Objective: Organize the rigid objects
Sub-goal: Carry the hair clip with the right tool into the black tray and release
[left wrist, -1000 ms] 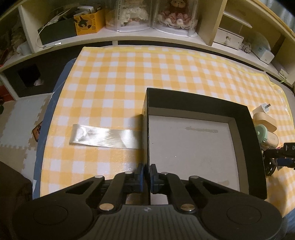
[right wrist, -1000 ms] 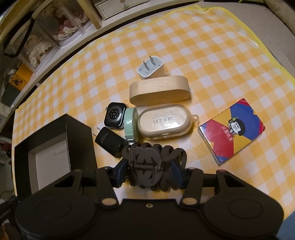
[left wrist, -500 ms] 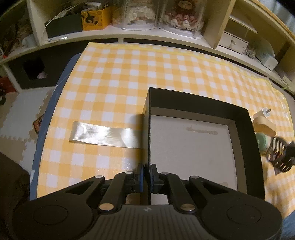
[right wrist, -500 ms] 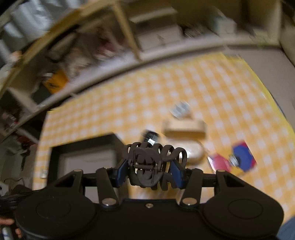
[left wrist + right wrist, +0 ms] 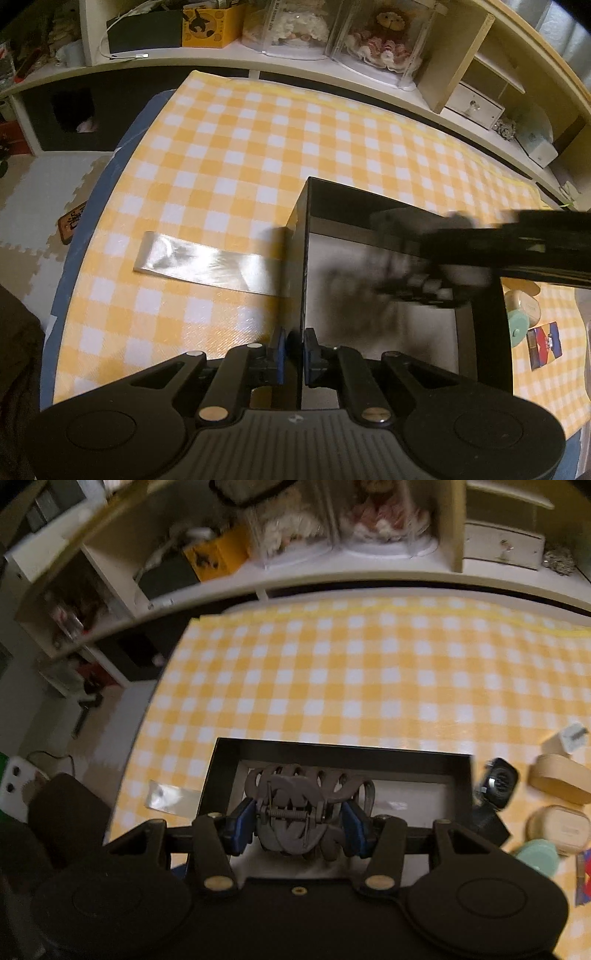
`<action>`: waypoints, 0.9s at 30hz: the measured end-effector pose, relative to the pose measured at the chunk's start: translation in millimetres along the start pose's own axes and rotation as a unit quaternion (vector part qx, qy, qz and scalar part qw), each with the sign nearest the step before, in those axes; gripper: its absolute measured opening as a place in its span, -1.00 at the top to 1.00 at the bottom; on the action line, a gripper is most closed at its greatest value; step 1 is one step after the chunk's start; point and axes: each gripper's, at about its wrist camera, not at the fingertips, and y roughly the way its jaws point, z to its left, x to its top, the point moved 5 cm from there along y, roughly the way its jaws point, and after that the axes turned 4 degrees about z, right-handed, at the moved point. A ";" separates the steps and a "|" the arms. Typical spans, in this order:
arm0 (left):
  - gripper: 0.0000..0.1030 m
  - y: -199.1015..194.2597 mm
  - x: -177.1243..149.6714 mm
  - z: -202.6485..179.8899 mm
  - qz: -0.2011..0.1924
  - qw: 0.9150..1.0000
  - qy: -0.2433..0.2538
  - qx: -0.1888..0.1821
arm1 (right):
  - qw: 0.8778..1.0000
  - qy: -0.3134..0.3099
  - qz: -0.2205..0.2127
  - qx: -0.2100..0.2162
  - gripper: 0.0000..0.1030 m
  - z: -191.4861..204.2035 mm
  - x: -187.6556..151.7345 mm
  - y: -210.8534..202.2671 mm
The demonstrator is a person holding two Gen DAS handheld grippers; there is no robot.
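A black open box [image 5: 484,332] with a pale grey floor sits on the yellow checked cloth. My left gripper [image 5: 293,349] is shut on the box's left wall near its front corner. My right gripper [image 5: 297,821] is shut on a dark hair claw clip [image 5: 295,812] and holds it above the inside of the box [image 5: 332,751]. In the left wrist view the right gripper [image 5: 417,284] is a blurred dark shape over the box.
A silver strip [image 5: 207,260] lies left of the box. Right of the box lie a smartwatch [image 5: 498,782], a black charger [image 5: 489,825], a white plug [image 5: 569,738], a wooden case [image 5: 557,781], a beige earbud case [image 5: 561,829], a green round thing [image 5: 537,854] and a colourful card pack [image 5: 545,345]. Shelves stand behind.
My right gripper has carried the claw clip left from the pile of items to above the box. My left gripper has stayed clamped on the box wall.
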 end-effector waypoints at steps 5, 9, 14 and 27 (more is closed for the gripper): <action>0.80 0.8 0.1 2.1 -0.007 1.000 0.002 -0.010 | 1.000 -0.013 0.006 -0.009 -0.01 17.4 6.8 20.7; 0.79 1.0 -0.4 3.7 -0.010 1.000 0.001 -0.015 | 0.999 -0.024 0.014 -0.016 -0.01 24.8 9.2 32.7; 0.79 1.3 0.4 3.5 -0.013 1.000 0.003 -0.016 | 0.999 -0.020 0.021 -0.014 -0.01 24.5 7.6 41.0; 0.79 1.2 1.1 0.8 -0.013 1.000 0.007 -0.009 | 1.000 0.004 0.003 0.000 -0.25 7.1 9.1 13.7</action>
